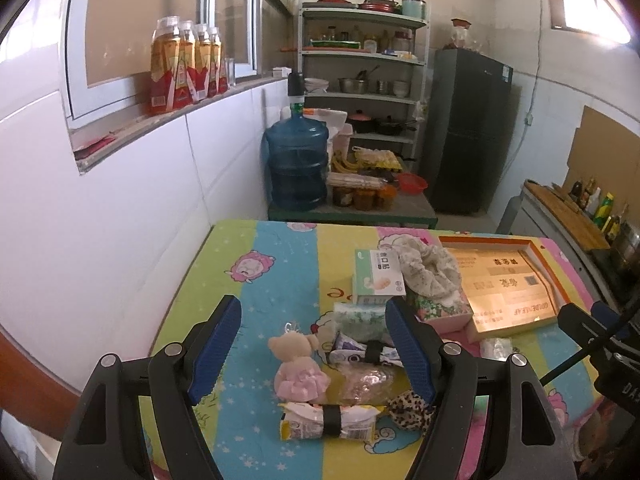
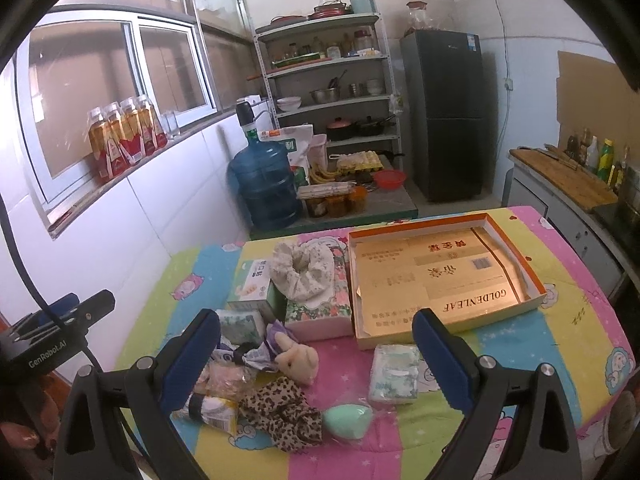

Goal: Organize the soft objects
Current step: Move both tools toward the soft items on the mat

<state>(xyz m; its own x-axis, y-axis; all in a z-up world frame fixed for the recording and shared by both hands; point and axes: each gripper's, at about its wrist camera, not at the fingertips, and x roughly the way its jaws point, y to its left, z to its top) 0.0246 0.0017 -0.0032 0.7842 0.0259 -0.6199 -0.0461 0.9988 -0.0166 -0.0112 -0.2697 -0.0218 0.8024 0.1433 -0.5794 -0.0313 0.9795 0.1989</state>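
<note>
A table covered with a striped cartoon-print cloth (image 2: pixel 568 320) stands in a tiled kitchen. Along the left wall, 4 red-labelled bottles (image 2: pixel 124 136) line the window sill. Further right sit 1 blue water jug (image 2: pixel 266 184), 1 metal shelf rack (image 2: pixel 332 80) loaded with pots and jars, and 1 dark fridge (image 2: pixel 448 112). At the far right, a counter carries a wooden board (image 2: pixel 568 178) and several bottles.

On the cloth, from left to right, the soft objects cluster near the middle. There is 1 rolled yellow packet (image 1: pixel 332 420) strapped with a black band, 1 teddy bear in a pink dress (image 1: pixel 298 368), 1 rolled purple packet (image 1: pixel 364 352), 1 leopard-print scrunchie (image 2: pixel 282 412) and 1 mint-green sponge (image 2: pixel 348 420) in clear wrap. Just right of these lies 1 wrapped tissue pack (image 2: pixel 394 372). Behind them stand 1 white-and-green carton (image 1: pixel 378 278) and 1 floral tissue box (image 2: pixel 320 308) with 1 pale floral cloth (image 2: pixel 302 270) bunched on top. Touching that box on the right is 1 open shallow gold box (image 2: pixel 440 276), lettered GOLDENLEAF, with nothing in it.

The left gripper (image 1: pixel 314 346) hovers above the teddy bear with its blue fingers spread wide, grasping nothing. The right gripper (image 2: pixel 316 354) hangs over the near side of the pile, fingers likewise wide apart and empty.
</note>
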